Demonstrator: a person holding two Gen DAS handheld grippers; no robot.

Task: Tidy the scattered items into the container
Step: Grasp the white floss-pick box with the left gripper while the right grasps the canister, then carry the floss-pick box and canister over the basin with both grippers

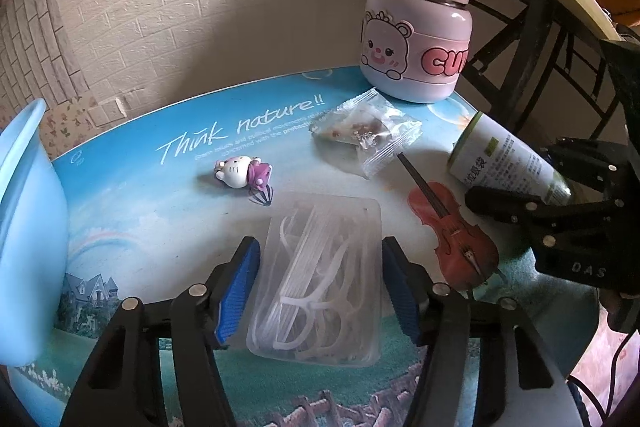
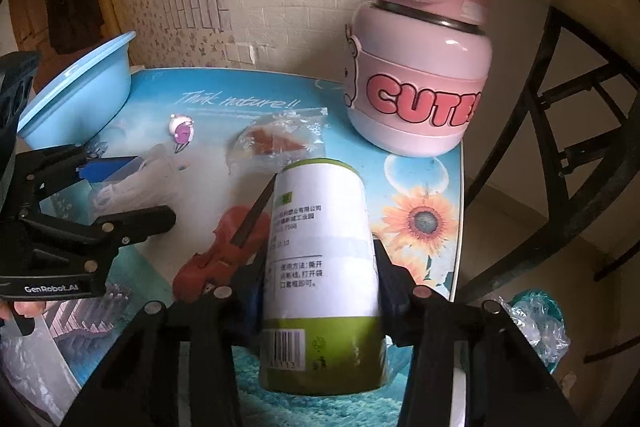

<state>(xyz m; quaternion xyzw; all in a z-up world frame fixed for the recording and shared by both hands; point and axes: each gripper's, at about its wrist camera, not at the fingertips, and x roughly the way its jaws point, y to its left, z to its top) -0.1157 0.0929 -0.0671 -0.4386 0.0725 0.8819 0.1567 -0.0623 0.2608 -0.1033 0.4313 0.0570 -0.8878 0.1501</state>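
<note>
Straddling the floss box (image 1: 320,267) with my left gripper (image 1: 320,287) spread wide, I clamp the roll (image 2: 322,267) in my right gripper (image 2: 320,291), basin (image 1: 28,239) far left.

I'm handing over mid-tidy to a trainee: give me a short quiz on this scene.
1. True or false: the right hand-held gripper is shut on the green-and-white roll.
2. What lies between the open left hand-held gripper's pads?
3. Which still stands upright on the table: A) pink bottle B) cat figurine C) snack packet?

Key: 1 true; 2 the clear floss-pick box; 3 A. The blue basin waits at the left.
</note>
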